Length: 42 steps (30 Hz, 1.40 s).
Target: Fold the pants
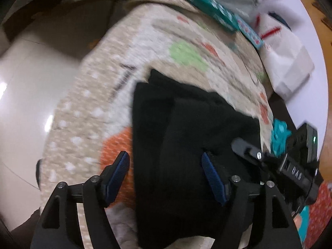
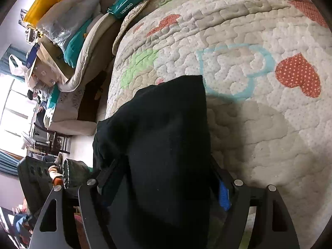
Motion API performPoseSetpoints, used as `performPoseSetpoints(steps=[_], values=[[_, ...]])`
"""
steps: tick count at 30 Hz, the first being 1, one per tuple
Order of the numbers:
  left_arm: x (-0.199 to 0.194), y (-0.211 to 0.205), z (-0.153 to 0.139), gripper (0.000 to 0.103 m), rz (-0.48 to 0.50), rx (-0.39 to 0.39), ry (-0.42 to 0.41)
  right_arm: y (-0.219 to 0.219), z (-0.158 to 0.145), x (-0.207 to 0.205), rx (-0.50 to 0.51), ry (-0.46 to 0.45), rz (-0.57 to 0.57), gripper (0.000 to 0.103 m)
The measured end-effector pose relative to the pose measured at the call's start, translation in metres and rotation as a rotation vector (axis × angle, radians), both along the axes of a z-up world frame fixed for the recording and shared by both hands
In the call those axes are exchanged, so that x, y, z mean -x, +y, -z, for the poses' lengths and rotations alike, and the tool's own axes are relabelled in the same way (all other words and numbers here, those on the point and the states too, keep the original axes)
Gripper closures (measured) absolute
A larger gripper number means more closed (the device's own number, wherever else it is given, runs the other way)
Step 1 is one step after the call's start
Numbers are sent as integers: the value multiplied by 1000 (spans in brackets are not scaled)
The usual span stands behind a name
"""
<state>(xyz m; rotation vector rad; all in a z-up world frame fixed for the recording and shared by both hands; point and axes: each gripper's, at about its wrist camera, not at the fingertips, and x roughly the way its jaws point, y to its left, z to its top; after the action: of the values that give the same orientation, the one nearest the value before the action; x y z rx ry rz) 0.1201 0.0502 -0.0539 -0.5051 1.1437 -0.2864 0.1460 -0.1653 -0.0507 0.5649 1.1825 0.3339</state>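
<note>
Here the black pants lie folded in a thick pile on a quilted bed cover with red hearts and a green patch. The left gripper hangs over the near end of the pile, its blue fingers wide apart; one sits off the cloth's edge and the other over the cloth, not squeezing it. The right gripper has its fingers spread wide too, with the black cloth lying between them, loose.
</note>
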Motion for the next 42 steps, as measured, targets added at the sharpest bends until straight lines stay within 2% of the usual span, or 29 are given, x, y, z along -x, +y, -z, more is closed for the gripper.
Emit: performPoseSetpoints(steps=[3, 4, 5, 6, 7, 10, 12, 15, 17, 23, 29, 33, 38, 40, 41, 42], values=[[1, -14, -2, 28, 33, -86, -33, 3, 1, -1, 9, -5, -13, 21], [2, -17, -4, 35, 47, -89, -46, 4, 1, -2, 12, -7, -16, 20], [3, -20, -6, 50, 66, -79, -60, 6, 1, -2, 19, -12, -23, 20], [4, -21, -8, 57, 74, -75, -66, 6, 0, -2, 25, -17, -30, 22], [5, -21, -10, 59, 75, -71, -72, 8, -1, -2, 28, -21, -38, 24], [4, -17, -10, 65, 53, -36, -64, 9, -7, -2, 38, -32, -61, 42], [4, -13, -13, 70, 36, -5, -64, 9, -14, -1, 47, -47, -77, 60], [3, -12, -21, 73, 28, 25, -74, 12, -26, -3, 72, -73, -95, 68], [-1, -12, -26, 74, 20, 37, -78, 14, -35, -5, 85, -96, -100, 70], [-21, -16, -53, 74, -2, 63, -127, 10, -70, -24, 105, -178, -110, 71], [-70, -30, -71, 74, -14, 76, -167, 1, -94, -62, 167, -240, -88, 71], [-103, -41, -63, 73, -17, 67, -163, -5, -86, -96, 198, -222, -83, 71], [-136, -45, -31, 71, -14, 56, -110, -7, -57, -126, 229, -166, -95, 70], [-139, -43, -18, 68, -21, 54, -81, -6, -42, -131, 251, -138, -111, 62], [-138, -40, -13, 65, -23, 72, -76, -6, -39, -131, 262, -139, -106, 55], [-136, -37, -11, 64, -22, 92, -75, -8, -37, -128, 263, -147, -98, 51]])
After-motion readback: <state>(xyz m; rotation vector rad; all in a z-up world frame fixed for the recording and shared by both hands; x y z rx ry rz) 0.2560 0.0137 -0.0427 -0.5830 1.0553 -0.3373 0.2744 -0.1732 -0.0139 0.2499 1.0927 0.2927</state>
